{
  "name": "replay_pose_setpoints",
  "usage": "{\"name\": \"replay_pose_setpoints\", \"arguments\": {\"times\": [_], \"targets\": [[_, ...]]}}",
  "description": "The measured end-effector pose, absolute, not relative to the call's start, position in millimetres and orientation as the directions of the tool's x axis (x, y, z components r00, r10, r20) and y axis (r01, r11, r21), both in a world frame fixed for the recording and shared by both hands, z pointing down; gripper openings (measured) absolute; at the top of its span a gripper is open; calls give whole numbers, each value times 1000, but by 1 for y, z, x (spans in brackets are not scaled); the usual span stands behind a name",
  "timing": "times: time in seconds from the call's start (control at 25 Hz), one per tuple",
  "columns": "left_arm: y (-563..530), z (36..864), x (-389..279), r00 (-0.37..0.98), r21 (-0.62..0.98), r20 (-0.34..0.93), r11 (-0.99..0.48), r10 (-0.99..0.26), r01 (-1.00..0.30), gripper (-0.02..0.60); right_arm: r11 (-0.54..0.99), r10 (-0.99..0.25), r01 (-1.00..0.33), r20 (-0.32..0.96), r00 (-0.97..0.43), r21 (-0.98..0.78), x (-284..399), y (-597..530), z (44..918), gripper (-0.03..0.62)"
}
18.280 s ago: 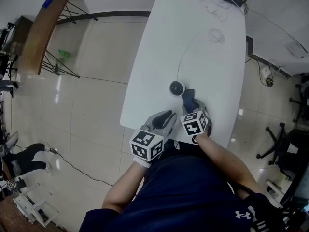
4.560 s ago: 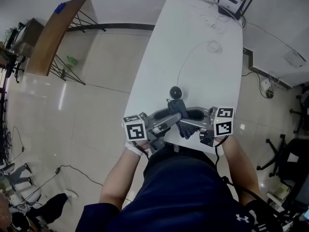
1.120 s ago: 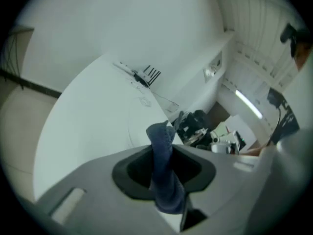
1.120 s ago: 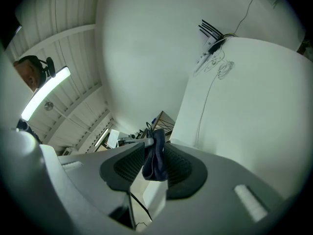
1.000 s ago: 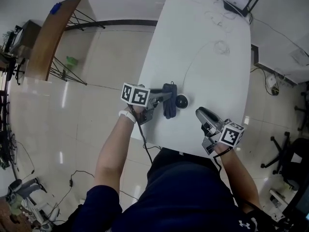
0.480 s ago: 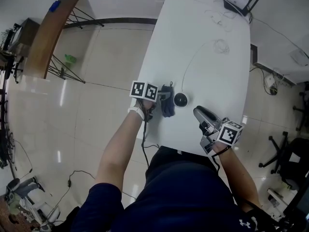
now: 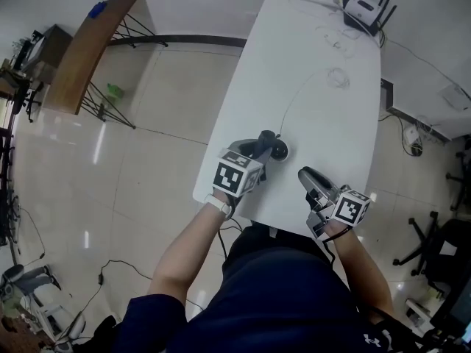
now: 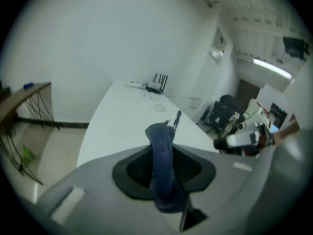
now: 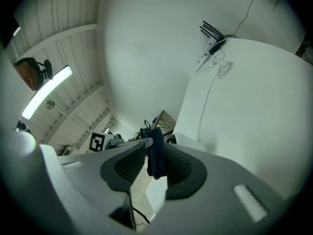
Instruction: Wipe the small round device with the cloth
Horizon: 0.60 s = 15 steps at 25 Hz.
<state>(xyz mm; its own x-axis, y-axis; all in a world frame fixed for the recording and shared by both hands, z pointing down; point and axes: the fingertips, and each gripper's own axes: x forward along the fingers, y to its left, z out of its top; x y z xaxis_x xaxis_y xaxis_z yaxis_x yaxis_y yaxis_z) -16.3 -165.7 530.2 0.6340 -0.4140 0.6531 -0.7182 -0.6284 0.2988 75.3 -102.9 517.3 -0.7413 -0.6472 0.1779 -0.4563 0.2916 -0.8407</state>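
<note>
A dark blue cloth [image 8: 163, 166] is clamped between the jaws of the left gripper [image 7: 251, 155], whose pads are pressed shut on its lower part, while the upper part stands out past the fingertips as a narrow upright fold. In the head view the left gripper is tilted downward over the near part of the white table [image 7: 324, 116], with its marker cube [image 7: 237, 175] towards the person at 6 o'clock.

The small round device [image 7: 279, 150], black, sits on the table just beside the cloth, at the cloth's 3 o'clock. Whether the two touch cannot be told. A thin cable [image 7: 298, 98] is seen running from the device towards 1 o'clock and ending in a small coil.

The right gripper [image 7: 305, 175] is held near the table's near edge, at 4 o'clock from the device and apart from it. Its jaws are parted and nothing is gripped. In the right gripper view the cloth and the left gripper are only seen through the gap, farther off.

A router [image 7: 366, 6] with antennas stands at the table's far end, at 12 o'clock. A wooden desk [image 7: 85, 54] stands on the floor at 10 o'clock.
</note>
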Motion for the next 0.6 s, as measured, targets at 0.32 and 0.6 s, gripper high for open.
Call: {"name": "replay_pose_setpoints", "arguments": {"times": [0.32, 0.6], "targets": [[-119, 526, 41, 632, -38, 602, -808, -489, -589, 100, 256, -679, -491, 206, -704, -833, 83, -103, 514, 118], [-146, 521, 9, 767, 471, 455, -608, -453, -639, 100, 243, -684, -482, 204, -700, -842, 87, -105, 518, 118]]}}
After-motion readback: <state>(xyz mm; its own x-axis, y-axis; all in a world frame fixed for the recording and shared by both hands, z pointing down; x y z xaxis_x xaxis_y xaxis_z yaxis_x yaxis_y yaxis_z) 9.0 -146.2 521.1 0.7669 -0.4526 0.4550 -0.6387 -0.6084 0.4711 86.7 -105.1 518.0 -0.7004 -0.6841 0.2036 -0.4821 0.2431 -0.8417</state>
